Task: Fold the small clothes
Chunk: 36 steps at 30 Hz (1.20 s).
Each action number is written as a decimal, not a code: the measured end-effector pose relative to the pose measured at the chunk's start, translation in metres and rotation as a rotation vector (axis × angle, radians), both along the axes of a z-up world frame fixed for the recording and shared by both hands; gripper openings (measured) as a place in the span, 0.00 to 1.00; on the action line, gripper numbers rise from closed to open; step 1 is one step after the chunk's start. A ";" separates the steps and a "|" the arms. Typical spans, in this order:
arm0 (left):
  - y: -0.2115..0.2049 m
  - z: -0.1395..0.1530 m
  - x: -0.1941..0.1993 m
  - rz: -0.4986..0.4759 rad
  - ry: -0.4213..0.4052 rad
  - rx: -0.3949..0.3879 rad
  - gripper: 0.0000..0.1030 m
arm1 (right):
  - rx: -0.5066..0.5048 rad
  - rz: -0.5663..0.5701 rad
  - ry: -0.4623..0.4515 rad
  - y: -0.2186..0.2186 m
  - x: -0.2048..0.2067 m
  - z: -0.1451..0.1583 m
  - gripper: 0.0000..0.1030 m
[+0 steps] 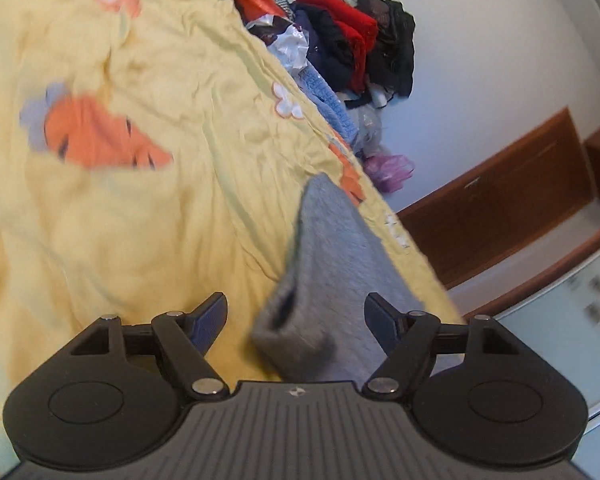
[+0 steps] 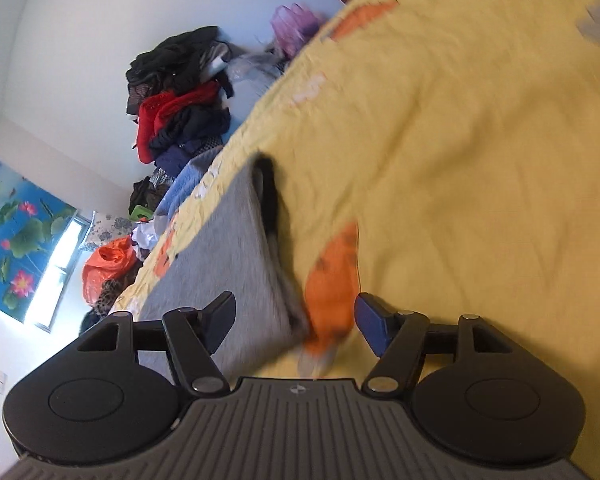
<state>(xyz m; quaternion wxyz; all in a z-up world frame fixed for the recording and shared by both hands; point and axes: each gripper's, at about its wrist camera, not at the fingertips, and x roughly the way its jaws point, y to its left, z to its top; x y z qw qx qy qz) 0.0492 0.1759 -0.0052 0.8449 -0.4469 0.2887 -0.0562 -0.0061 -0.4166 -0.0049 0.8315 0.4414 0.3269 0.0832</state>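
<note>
Grey garment lies flat on the yellow bedspread, spread out probably so its edges can be reached for folding. Left hand-held gripper and right hand-held gripper both hover over it, jaws apart, holding nothing, likely lining up on an edge.

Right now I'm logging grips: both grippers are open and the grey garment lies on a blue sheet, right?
Not quite: the sheet is yellow, as the left wrist view shows. The left gripper and right gripper are open, and the grey garment lies on it.
</note>
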 end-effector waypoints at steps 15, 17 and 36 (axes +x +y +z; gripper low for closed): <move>-0.031 -0.013 0.047 0.042 0.071 -0.093 0.33 | -0.085 -0.065 -0.039 0.105 0.094 0.001 0.70; -0.030 -0.017 0.047 0.050 0.096 -0.072 0.10 | -0.061 -0.071 -0.013 0.102 0.097 -0.008 0.36; 0.007 0.039 -0.064 -0.085 0.055 0.023 0.04 | 0.119 0.109 -0.053 0.083 0.002 0.024 0.14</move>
